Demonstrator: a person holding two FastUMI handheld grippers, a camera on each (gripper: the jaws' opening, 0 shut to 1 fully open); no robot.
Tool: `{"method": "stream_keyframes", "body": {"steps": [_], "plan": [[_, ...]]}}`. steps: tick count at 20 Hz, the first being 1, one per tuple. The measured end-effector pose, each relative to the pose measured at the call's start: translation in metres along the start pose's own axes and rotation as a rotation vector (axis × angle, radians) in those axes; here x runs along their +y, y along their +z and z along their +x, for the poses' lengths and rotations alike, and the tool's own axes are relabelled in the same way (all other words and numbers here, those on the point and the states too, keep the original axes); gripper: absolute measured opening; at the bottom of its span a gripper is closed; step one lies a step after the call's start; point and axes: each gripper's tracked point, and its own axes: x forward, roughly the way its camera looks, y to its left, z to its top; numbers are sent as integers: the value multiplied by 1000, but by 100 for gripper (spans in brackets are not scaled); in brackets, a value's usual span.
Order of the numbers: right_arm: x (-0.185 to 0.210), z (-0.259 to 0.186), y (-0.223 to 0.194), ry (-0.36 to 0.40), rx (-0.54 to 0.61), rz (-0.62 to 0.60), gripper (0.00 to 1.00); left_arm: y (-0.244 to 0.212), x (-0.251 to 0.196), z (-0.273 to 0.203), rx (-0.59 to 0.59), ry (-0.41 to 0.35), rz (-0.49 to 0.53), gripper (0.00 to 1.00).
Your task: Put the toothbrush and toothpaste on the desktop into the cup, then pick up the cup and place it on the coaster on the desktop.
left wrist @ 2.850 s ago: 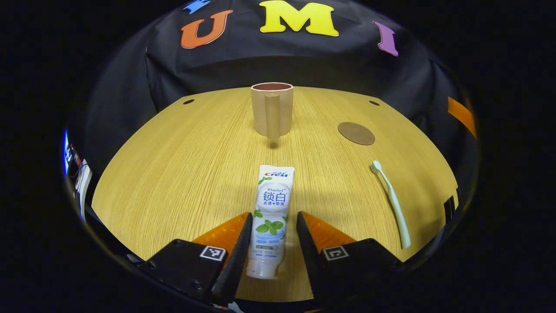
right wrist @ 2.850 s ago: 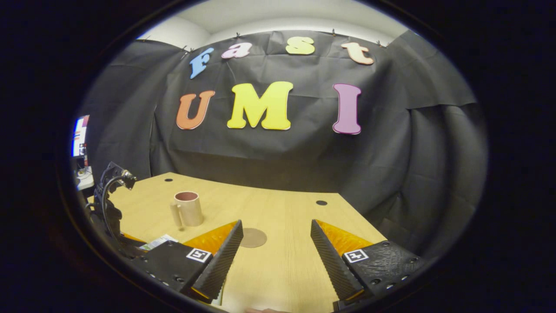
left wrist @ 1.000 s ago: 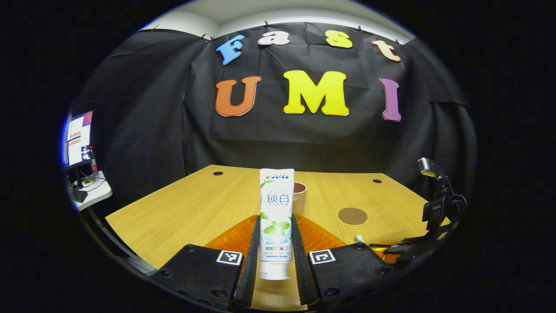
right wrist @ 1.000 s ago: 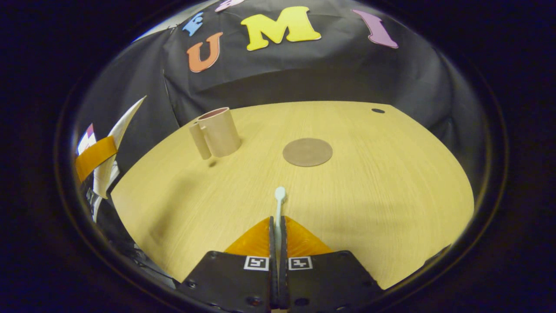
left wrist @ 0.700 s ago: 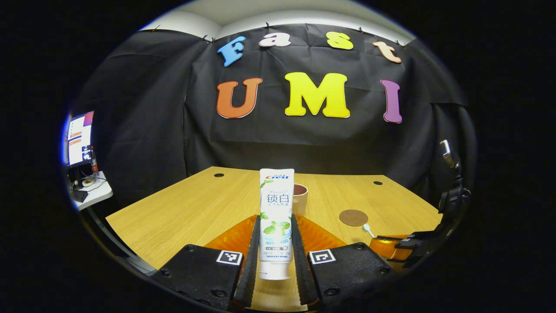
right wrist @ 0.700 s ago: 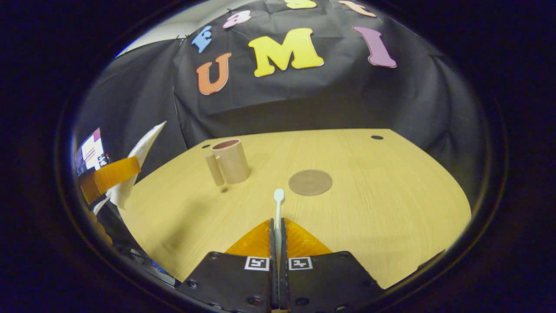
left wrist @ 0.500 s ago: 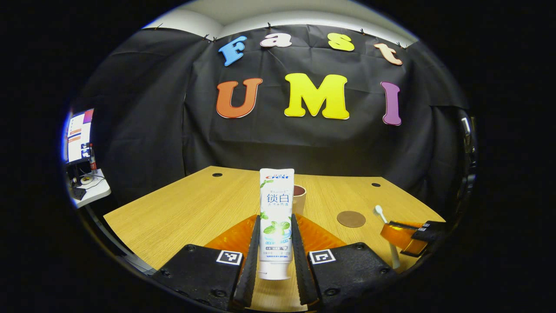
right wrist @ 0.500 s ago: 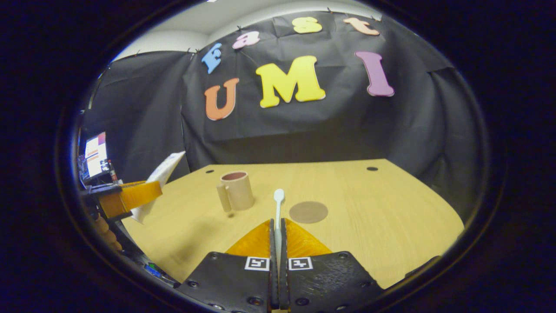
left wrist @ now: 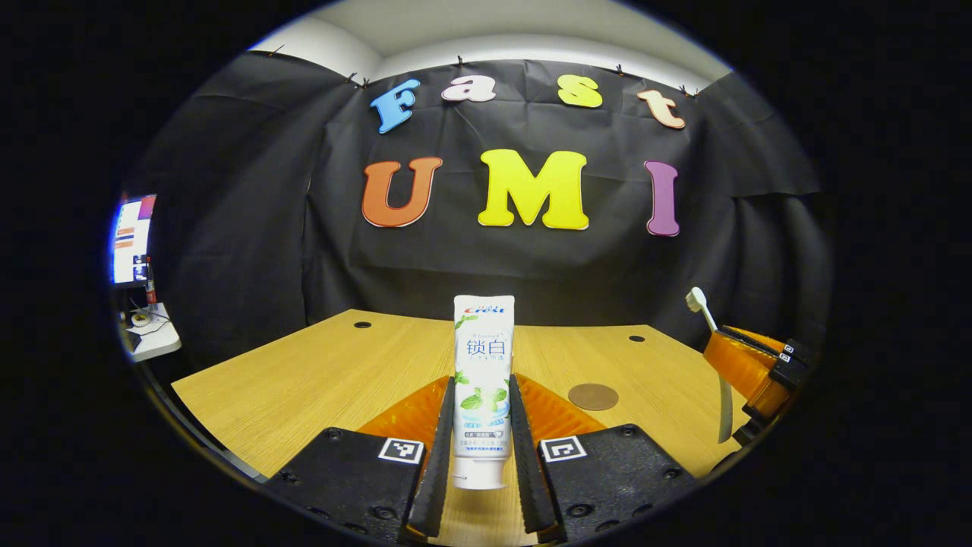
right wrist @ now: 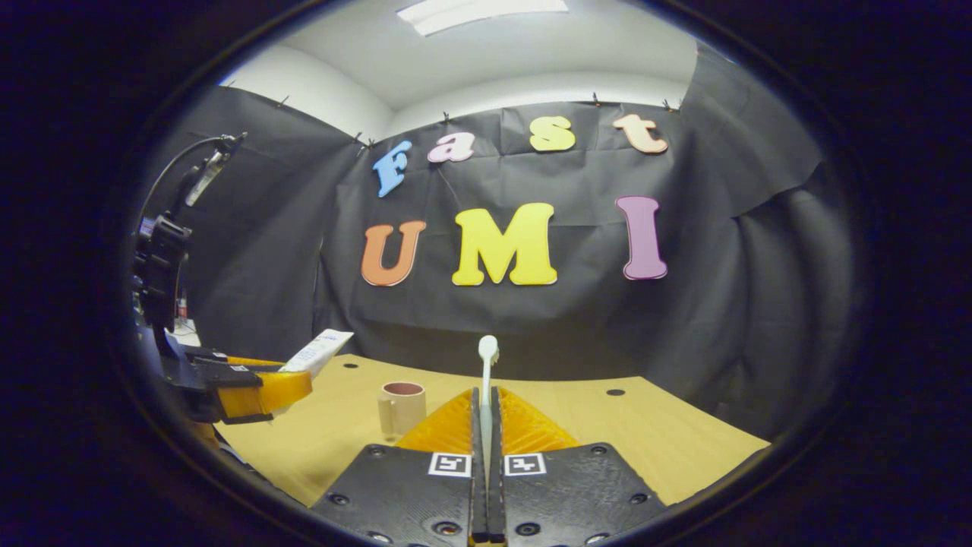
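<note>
My left gripper (left wrist: 481, 384) is shut on the white toothpaste tube (left wrist: 484, 342), which points forward above the wooden table (left wrist: 304, 380). The round brown coaster (left wrist: 593, 396) lies to the right on the tabletop. At the right edge, my right gripper (left wrist: 717, 353) holds the pale toothbrush (left wrist: 699, 302) head up. In the right gripper view, the right gripper (right wrist: 486, 395) is shut on the toothbrush (right wrist: 487, 357), clear of the table. The beige cup (right wrist: 401, 406) stands upright beyond, left of centre, handle to its left. Farther left, the left gripper (right wrist: 292, 372) carries the toothpaste (right wrist: 315, 351).
Two small dark holes (left wrist: 362, 324) (left wrist: 636, 338) sit near the table's far edge. A lit monitor (left wrist: 130, 239) and a small side table (left wrist: 152, 342) stand off to the left, beyond the table. Black cloth walls close in the back and the right.
Both grippers have shut, the left on the toothpaste and the right on the toothbrush, and lifted them off the table. Over the last second the right gripper rose and tipped level.
</note>
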Motion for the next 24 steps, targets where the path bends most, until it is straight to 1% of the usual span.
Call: {"method": "stream_keyframes", "body": {"steps": [2,4,5,6,7,9,12,16,18,20,21,22,23,24], "plan": [[4,-1,2,25,-4,5,0,0,3,2,0,5,-2,42],[2,-2,2,20,-4,7,2,1,3,10,1,-12,6,42],[3,-2,2,23,-2,7,1,6,8,15,-14,-6,11,42],[2,-3,1,20,1,12,1,10,17,24,-31,19,5,42],[2,-4,0,18,7,24,1,10,22,36,-33,27,3,41],[0,0,-1,20,25,45,1,12,25,65,-27,18,-9,41],[-4,3,1,23,34,71,1,19,22,116,-26,-24,-63,41],[-18,3,3,3,26,76,1,26,15,180,-58,-96,-163,41],[-19,4,3,3,31,91,1,26,15,205,-81,-124,-173,42],[-24,5,5,-3,32,104,1,23,8,221,-84,-167,-171,42],[-26,7,7,-6,29,108,1,21,5,225,-84,-187,-167,36],[-29,7,7,-12,26,111,1,22,4,229,-89,-200,-168,41],[-31,7,8,-16,26,115,2,21,4,232,-92,-204,-159,42],[-31,8,6,-16,31,119,1,22,5,233,-96,-199,-148,42]]}}
